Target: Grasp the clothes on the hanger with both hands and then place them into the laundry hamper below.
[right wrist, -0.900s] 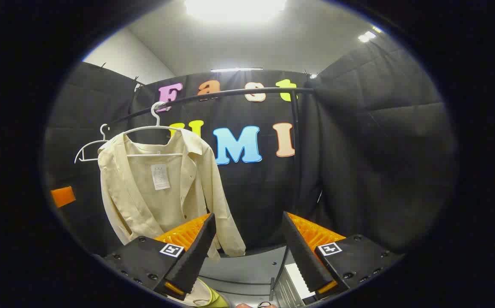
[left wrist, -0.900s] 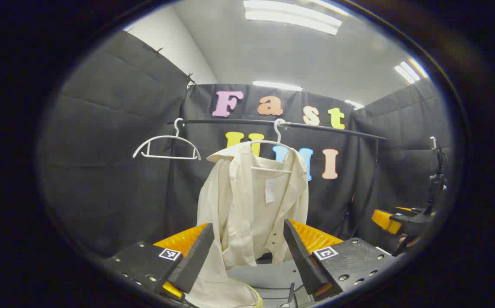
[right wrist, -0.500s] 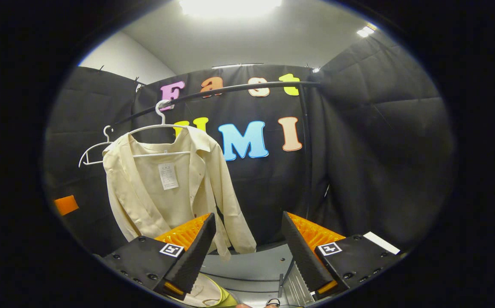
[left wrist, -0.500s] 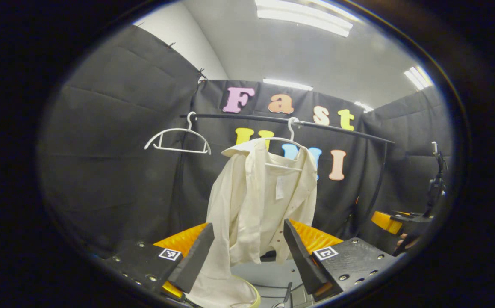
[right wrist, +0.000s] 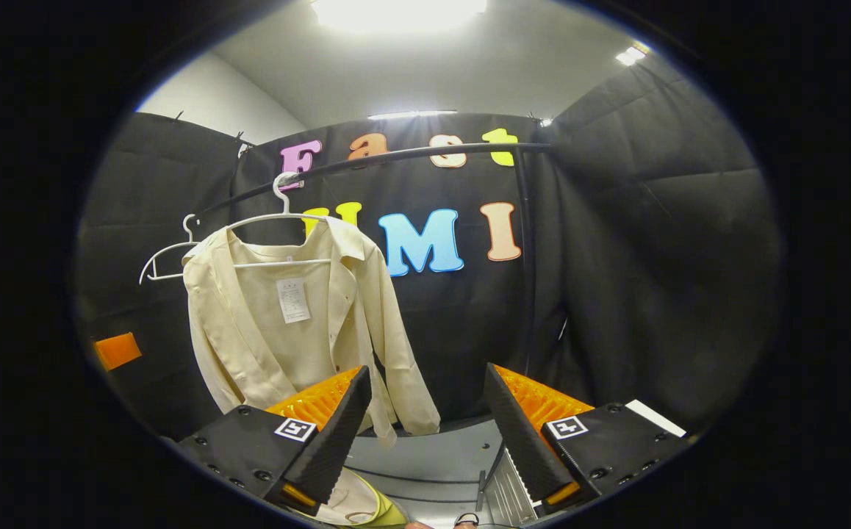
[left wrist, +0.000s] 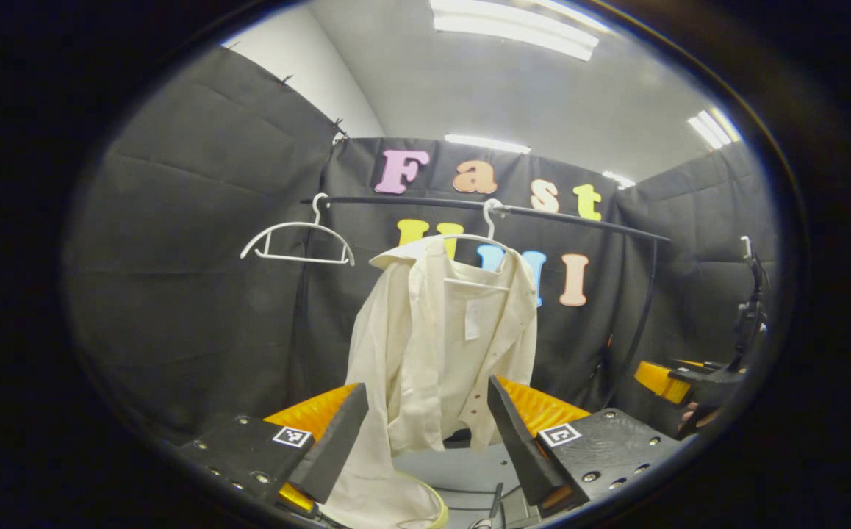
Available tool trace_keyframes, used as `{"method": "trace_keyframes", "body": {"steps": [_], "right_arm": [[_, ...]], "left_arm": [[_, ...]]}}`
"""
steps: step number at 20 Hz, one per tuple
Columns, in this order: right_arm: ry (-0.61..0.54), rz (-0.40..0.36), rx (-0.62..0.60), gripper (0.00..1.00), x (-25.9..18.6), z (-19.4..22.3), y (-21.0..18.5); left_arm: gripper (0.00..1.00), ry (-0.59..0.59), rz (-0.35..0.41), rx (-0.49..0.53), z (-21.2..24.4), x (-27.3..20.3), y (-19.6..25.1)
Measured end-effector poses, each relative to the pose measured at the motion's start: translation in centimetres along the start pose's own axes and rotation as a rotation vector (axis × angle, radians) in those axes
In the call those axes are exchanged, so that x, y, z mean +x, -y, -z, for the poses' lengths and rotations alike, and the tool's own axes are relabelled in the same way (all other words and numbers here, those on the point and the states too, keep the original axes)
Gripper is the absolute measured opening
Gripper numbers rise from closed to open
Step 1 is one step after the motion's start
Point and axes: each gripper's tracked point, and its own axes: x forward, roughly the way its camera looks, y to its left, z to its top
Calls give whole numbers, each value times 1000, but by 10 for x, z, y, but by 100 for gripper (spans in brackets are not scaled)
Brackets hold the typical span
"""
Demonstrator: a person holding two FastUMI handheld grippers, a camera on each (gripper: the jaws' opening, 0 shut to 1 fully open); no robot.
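Left hand-held gripper [left wrist: 425, 441] and right hand-held gripper [right wrist: 425, 441], jaws wide apart, both level.

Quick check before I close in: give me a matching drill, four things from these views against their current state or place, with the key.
Things:
1. cream shirt
2. bare white hanger
3. left gripper
4. laundry hamper

States:
A. open, holding nothing
B. empty, on the rail beside the shirt's hanger
C. low down, beneath the shirt
D. unbuttoned, hanging from a hanger on the black rail

Pairs: 1-D, 2-B, 3-A, 4-C
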Motion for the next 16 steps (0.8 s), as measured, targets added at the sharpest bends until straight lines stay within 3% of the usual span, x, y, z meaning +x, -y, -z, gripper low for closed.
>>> {"method": "trace_keyframes", "body": {"steps": [7,16], "right_arm": [[1,12,0,98,-5,-2,4],[-12,34,-3,98,15,-9,13]], "left_arm": [[95,27,5,12,-16,17,8],[95,64,-53,-18,-49,86,0]]}}
